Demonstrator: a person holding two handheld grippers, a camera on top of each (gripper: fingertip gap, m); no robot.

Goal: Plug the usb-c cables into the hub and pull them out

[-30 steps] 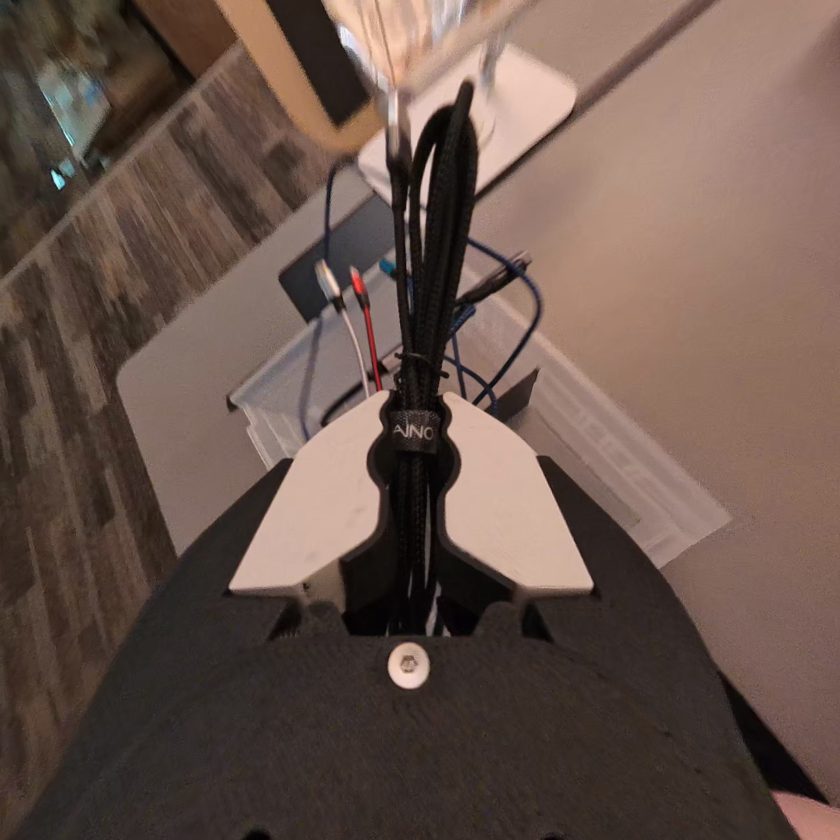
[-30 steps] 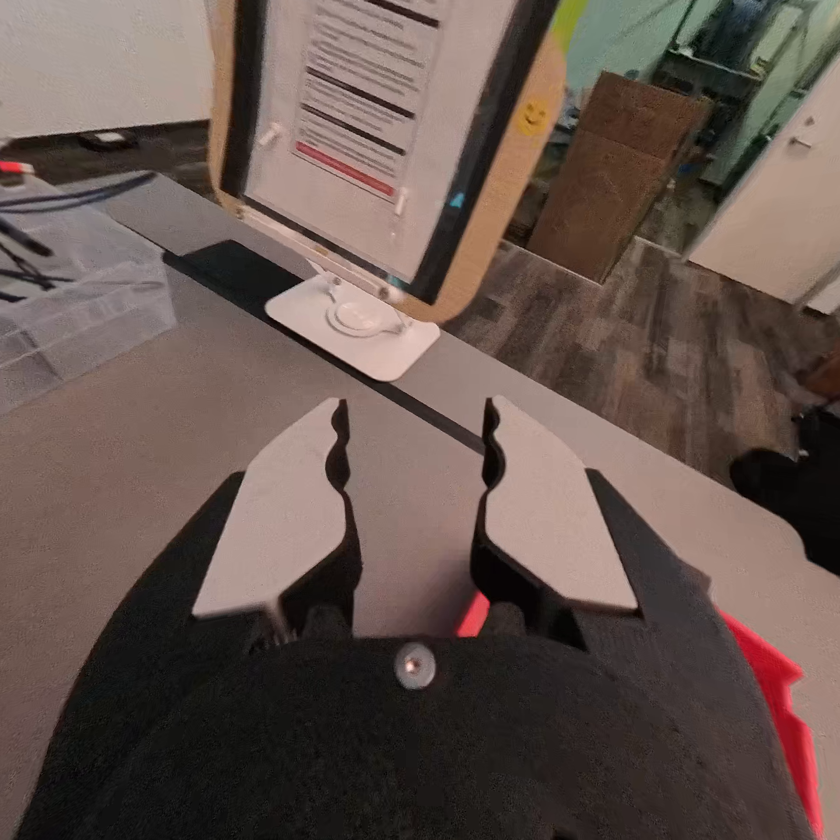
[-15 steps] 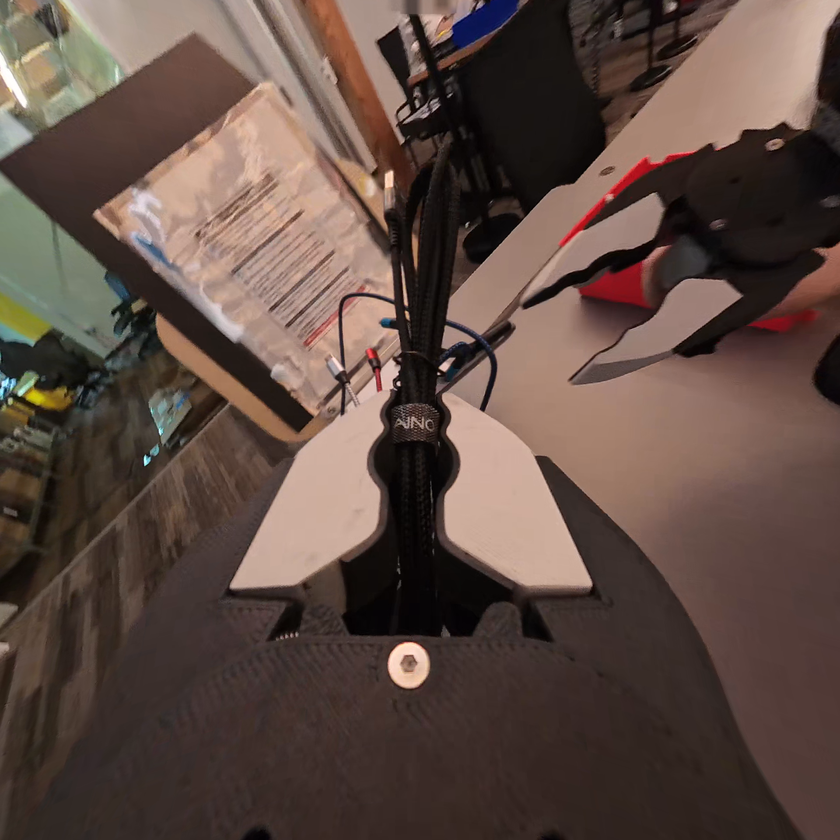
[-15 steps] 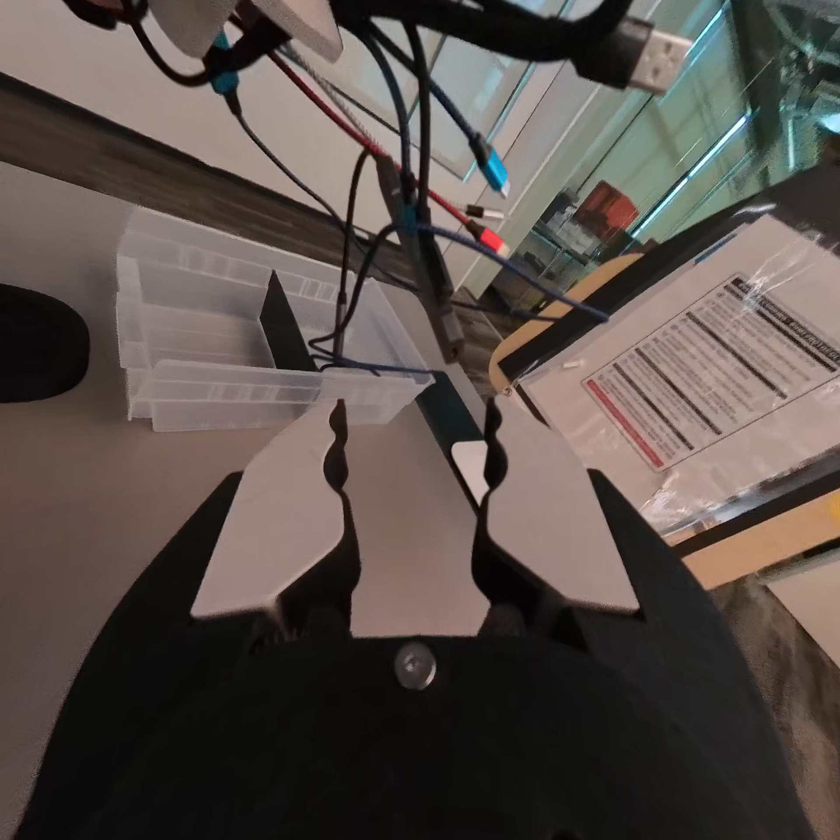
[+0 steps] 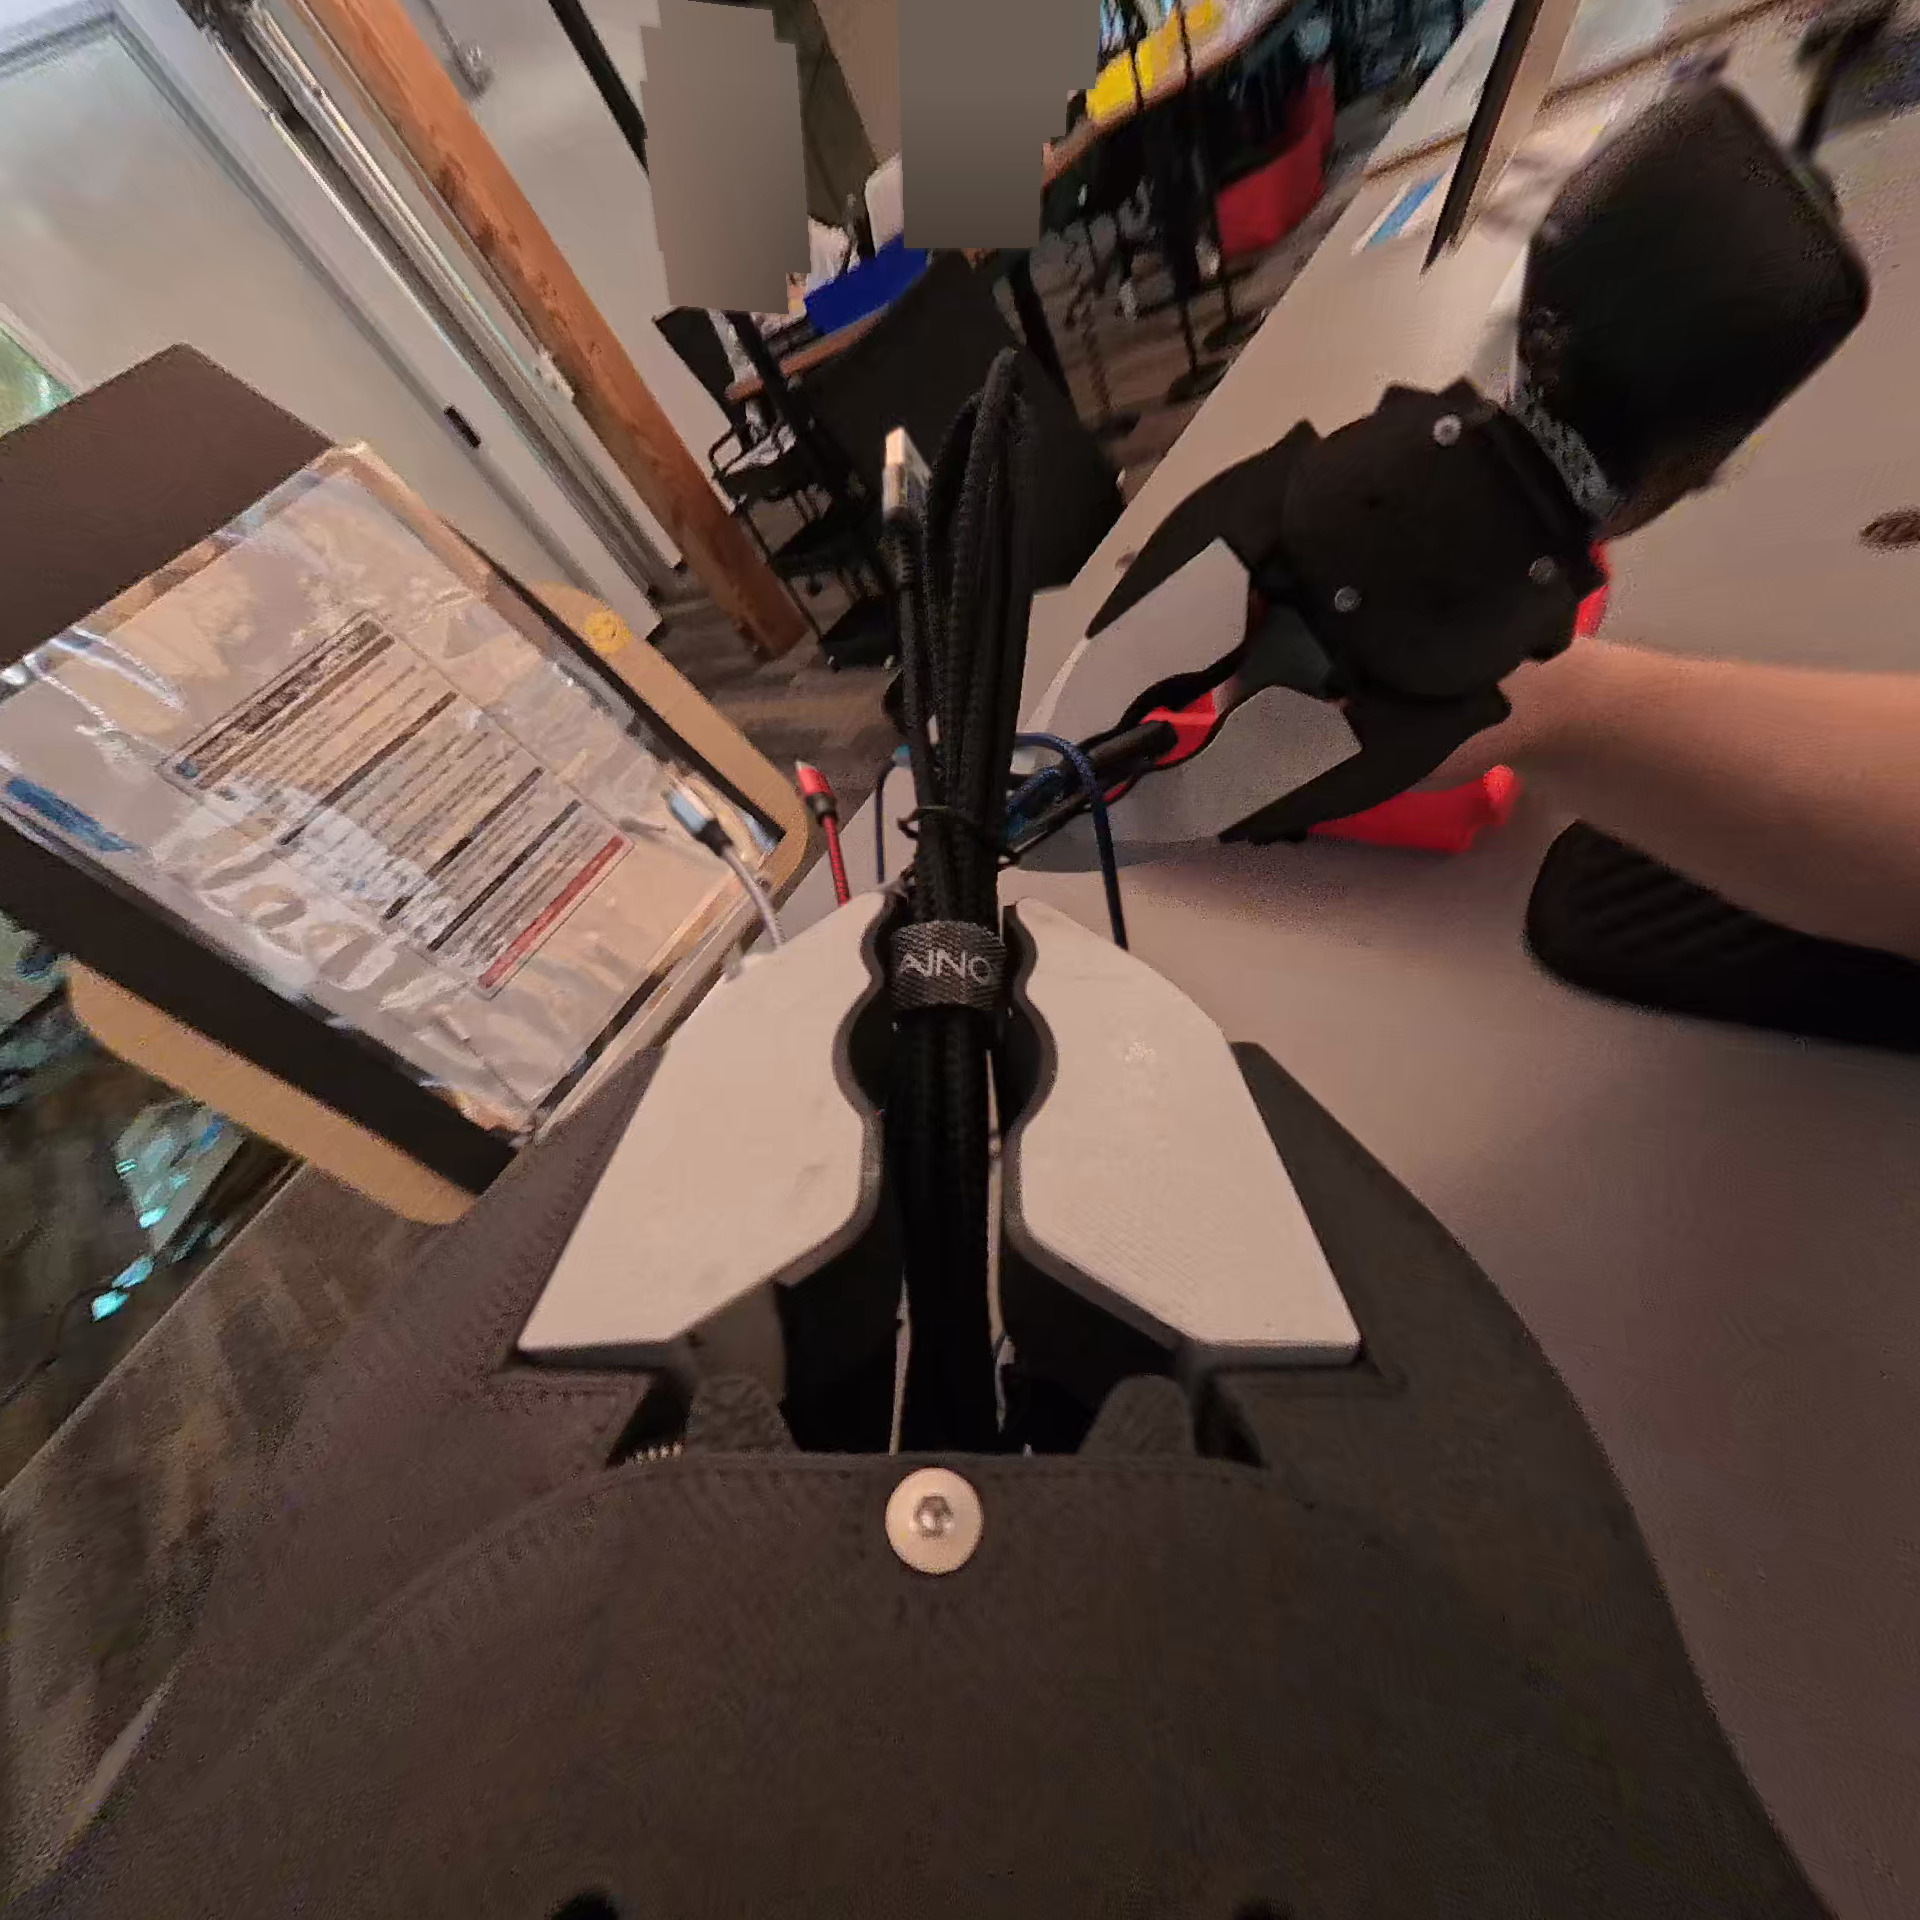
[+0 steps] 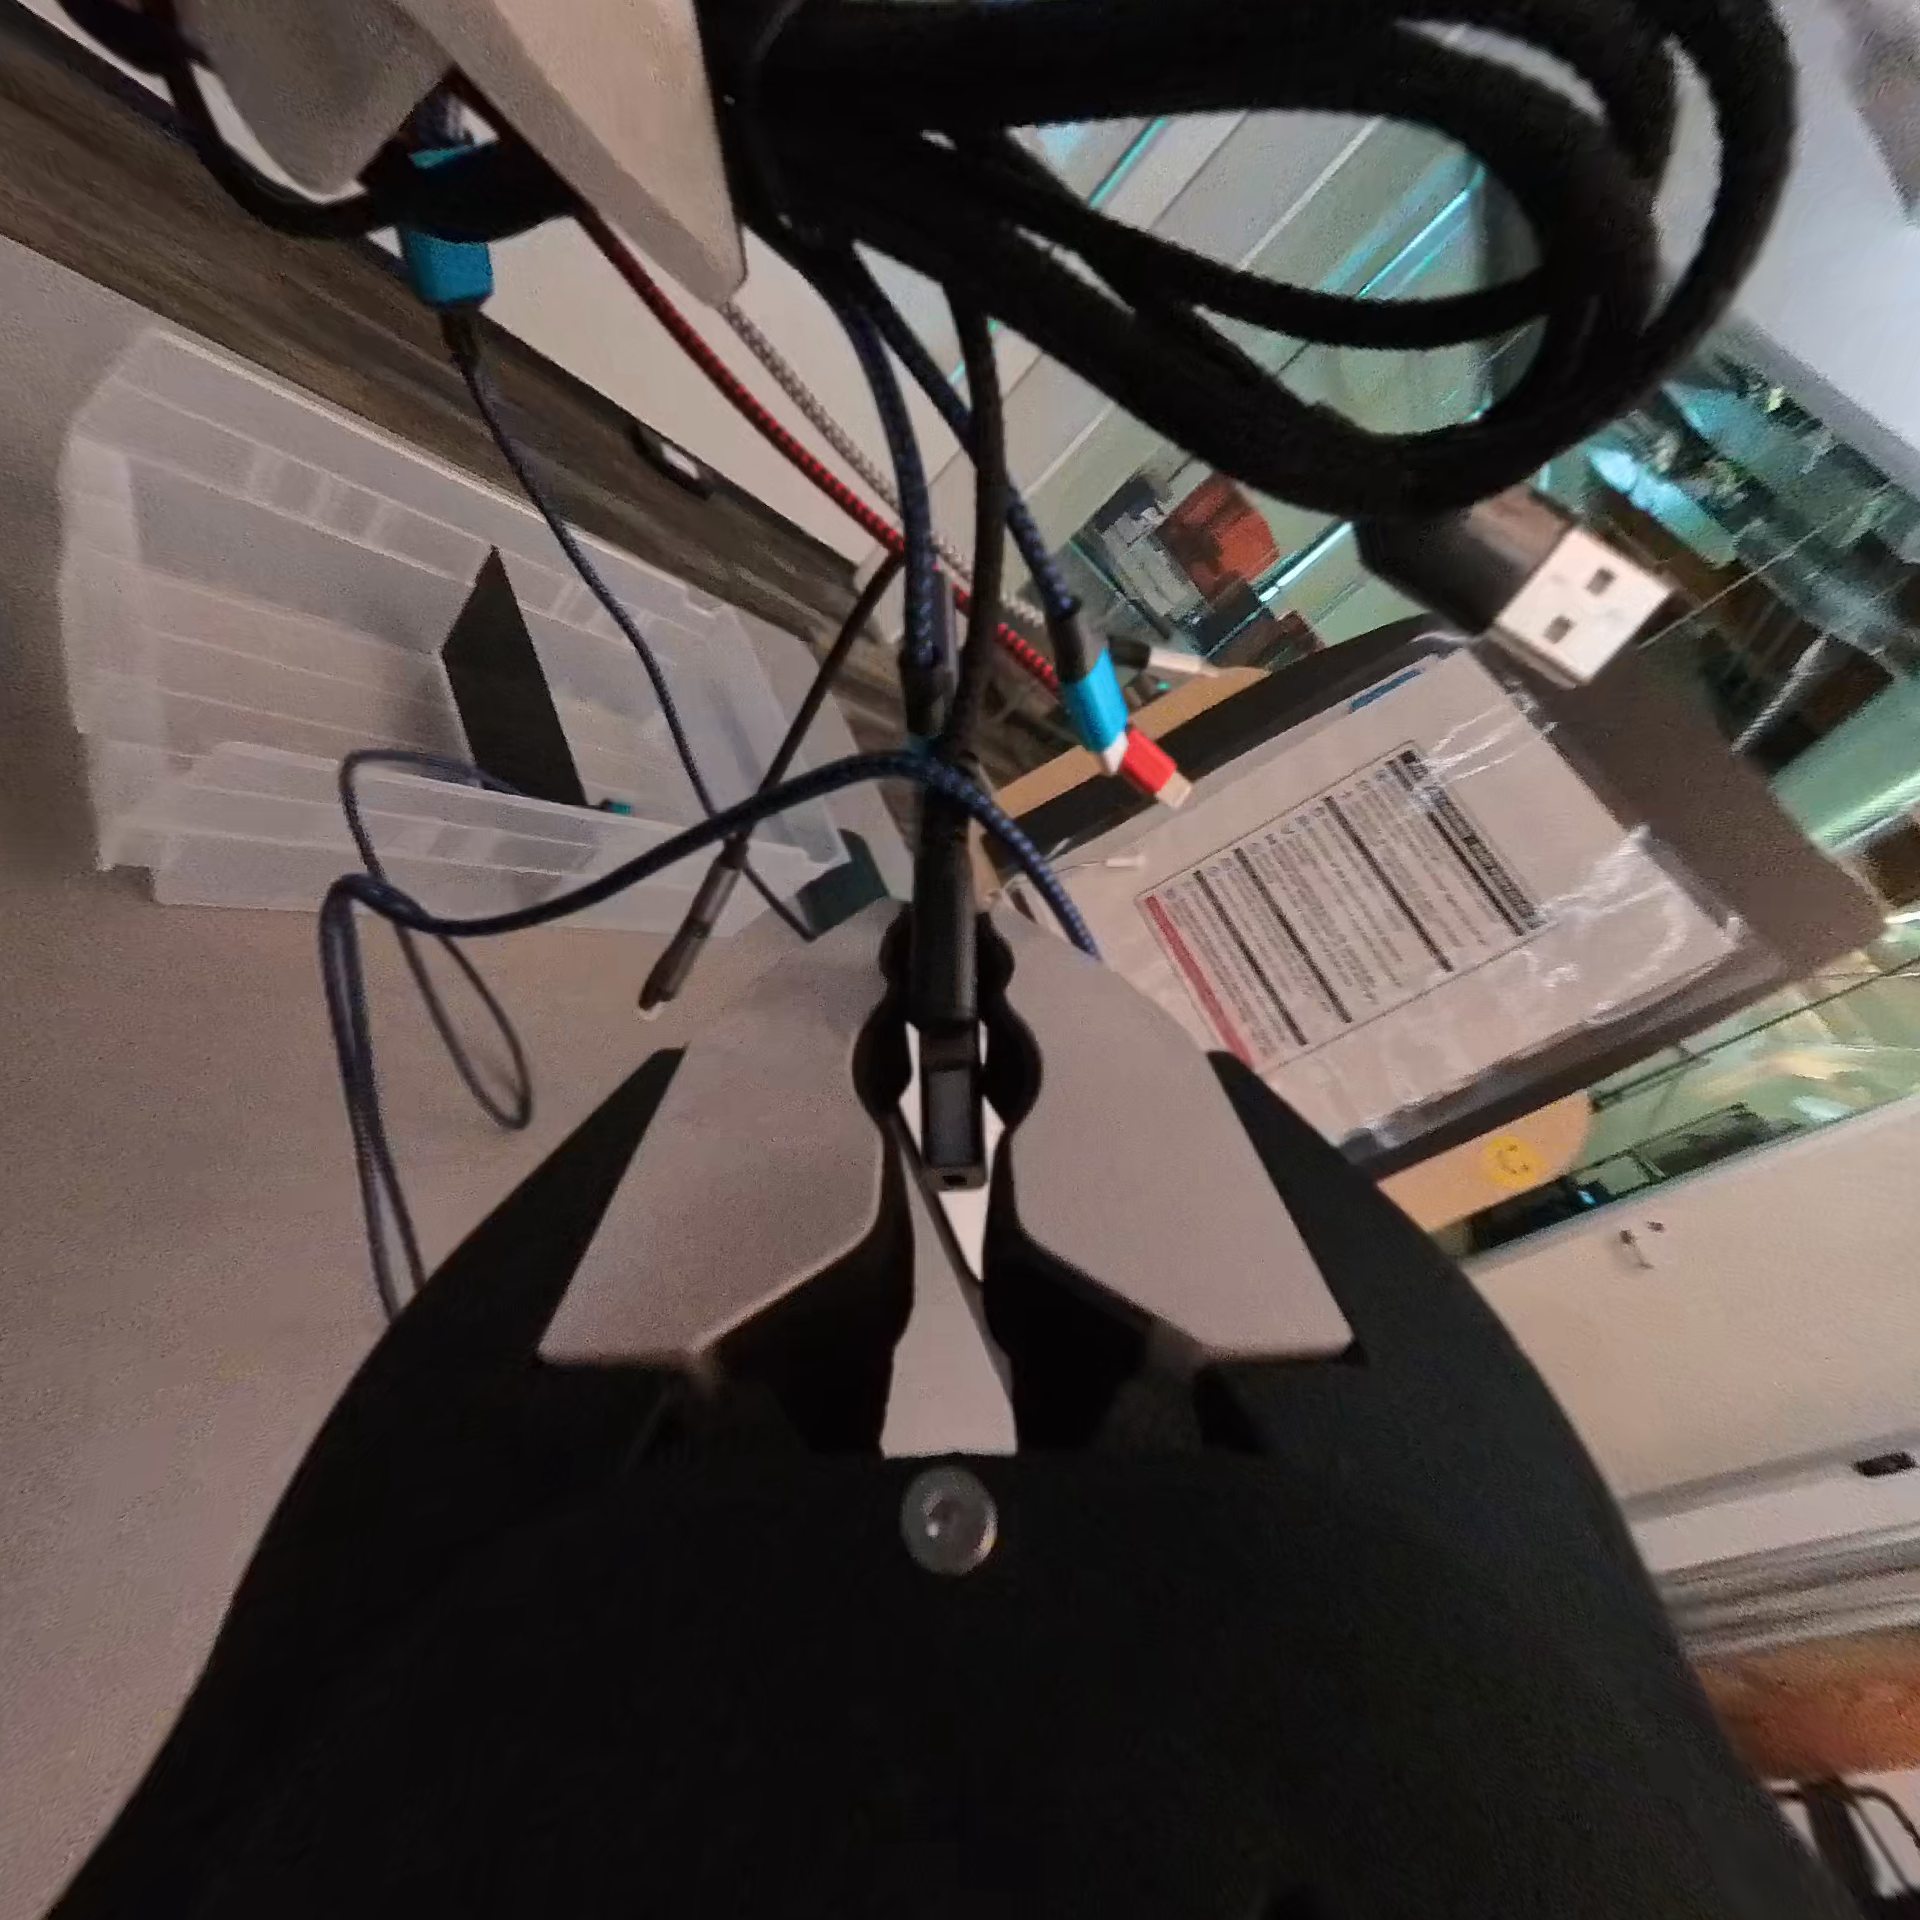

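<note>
My left gripper point(image 5: 943, 914) is shut on a black braided cable bundle point(image 5: 951, 1091) bound by a black strap and holds it up above the grey table point(image 5: 1455, 1195). Thin blue, red and silver cables point(image 6: 914, 488) hang from the bundle point(image 6: 1247, 260). My right gripper point(image 6: 948, 935) is shut on a black connector point(image 6: 951, 1081) at the end of one hanging cable. It also shows in the left wrist view point(image 5: 1122, 743), to the right of the bundle. A USB-A plug point(image 6: 1579, 608) sticks out of the bundle.
A clear plastic compartment box point(image 6: 312, 644) sits on the table, with a loose blue cable point(image 6: 358, 997) draped from it. A framed paper sign point(image 5: 343, 790) stands at the table's edge. A red object point(image 5: 1434, 810) lies behind my right gripper. A person's forearm point(image 5: 1714, 748) reaches in.
My right gripper swung round to the hanging cables and closed from open onto the black connector. My left gripper turned with the bundle, from over the box towards the sign.
</note>
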